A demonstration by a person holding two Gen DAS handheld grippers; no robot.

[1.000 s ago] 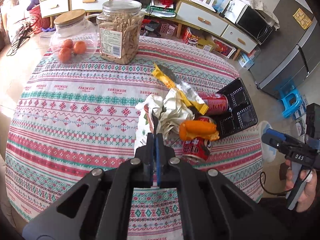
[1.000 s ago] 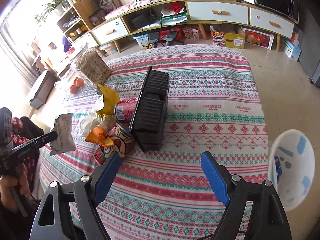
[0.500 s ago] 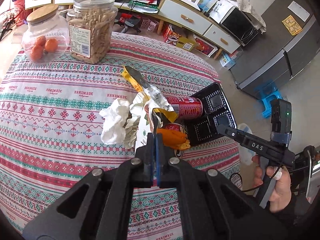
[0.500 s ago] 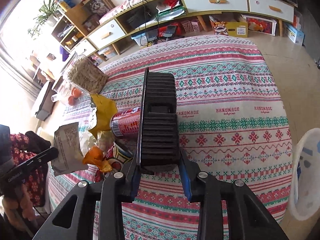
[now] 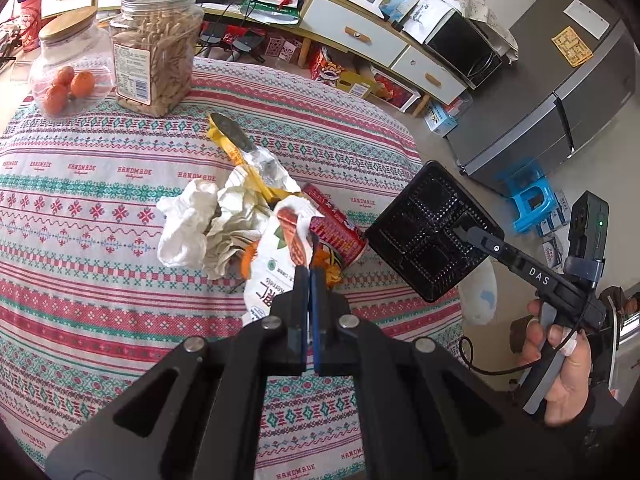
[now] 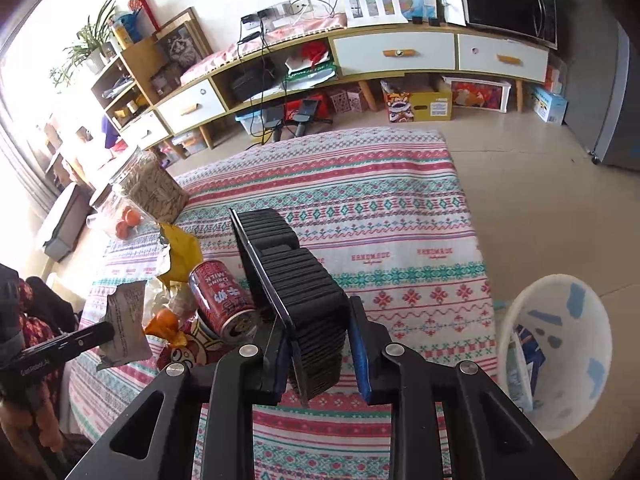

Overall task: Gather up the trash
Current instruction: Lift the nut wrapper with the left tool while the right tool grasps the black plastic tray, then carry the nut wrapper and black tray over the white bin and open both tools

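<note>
My left gripper (image 5: 307, 276) is shut on a white snack wrapper (image 5: 280, 256) and holds it above the trash pile; the wrapper also shows in the right wrist view (image 6: 124, 328). My right gripper (image 6: 322, 336) is shut on a black plastic tray (image 6: 296, 292), lifted off the table and tilted on edge; it also shows in the left wrist view (image 5: 432, 236). On the patterned tablecloth (image 5: 100, 280) lie crumpled white paper (image 5: 192, 224), a yellow foil wrapper (image 5: 240, 148), a red milk can (image 6: 224, 296), an orange wrapper (image 6: 164, 322) and a second can (image 6: 188, 348).
A white trash bin (image 6: 560, 364) stands on the floor right of the table. A jar of nuts (image 5: 154, 48) and a jar with oranges (image 5: 66, 68) stand at the table's far left. Cabinets (image 6: 392, 52) line the wall behind.
My right gripper closed on the black tray and lifted it off the table. My left gripper kept hold of the wrapper and shifted slightly.
</note>
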